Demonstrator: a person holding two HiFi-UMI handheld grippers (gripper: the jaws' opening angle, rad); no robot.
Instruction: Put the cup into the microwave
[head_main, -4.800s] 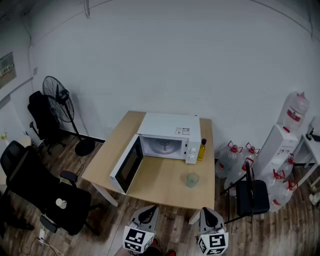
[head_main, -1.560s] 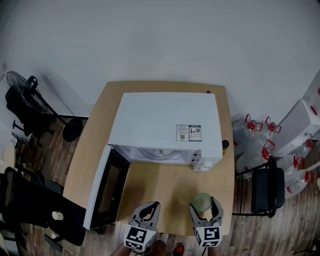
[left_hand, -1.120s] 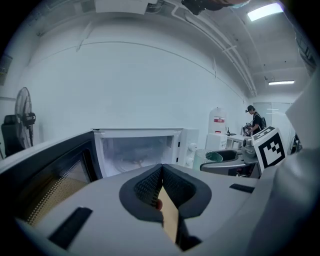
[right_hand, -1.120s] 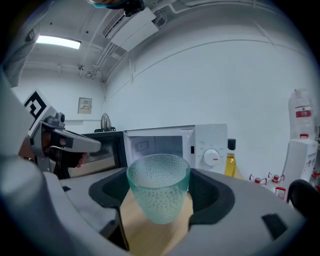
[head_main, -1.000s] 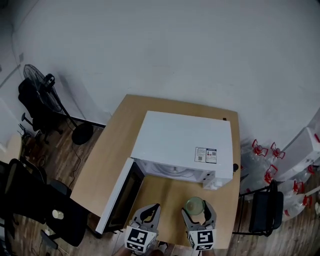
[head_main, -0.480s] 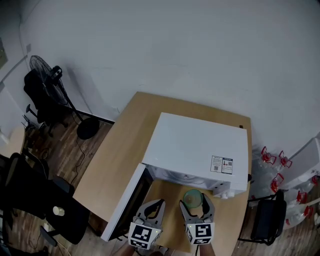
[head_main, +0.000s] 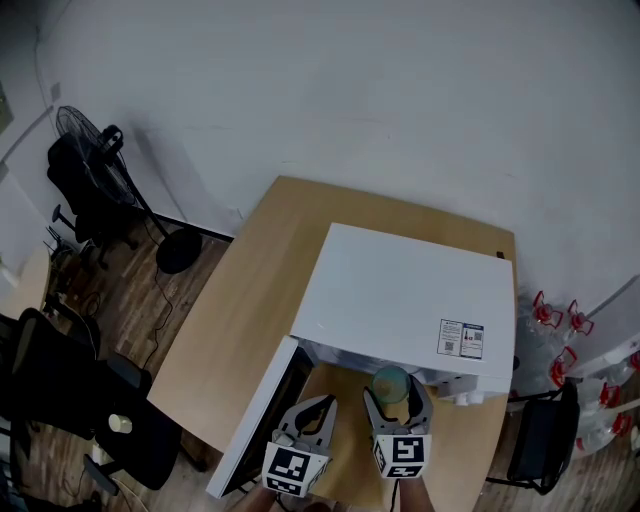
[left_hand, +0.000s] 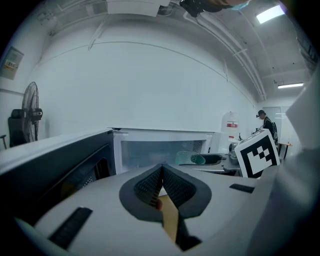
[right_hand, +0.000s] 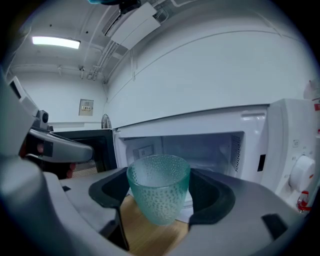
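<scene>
At the far left a standing fan and a black office chair sit on the wooden floor beside your desk. The microwave door hangs wide open, swung out toward you past the desk's near edge. Just right of the door is your left tool. Its jaws are pressed together with nothing between them, and it points toward the open cavity.

Next to it, your right tool pinches the cup, a pale green dimpled glass, with one jaw on each side of its wall. The cup is upright and lifted clear of the desk, right at the mouth of the microwave. You cannot tell from these views whether it has crossed the threshold. Behind the cup, the white cavity is open and the control knobs sit at the right of the front panel. Beyond the desk's right edge are water jugs with red handles and a dark chair.
</scene>
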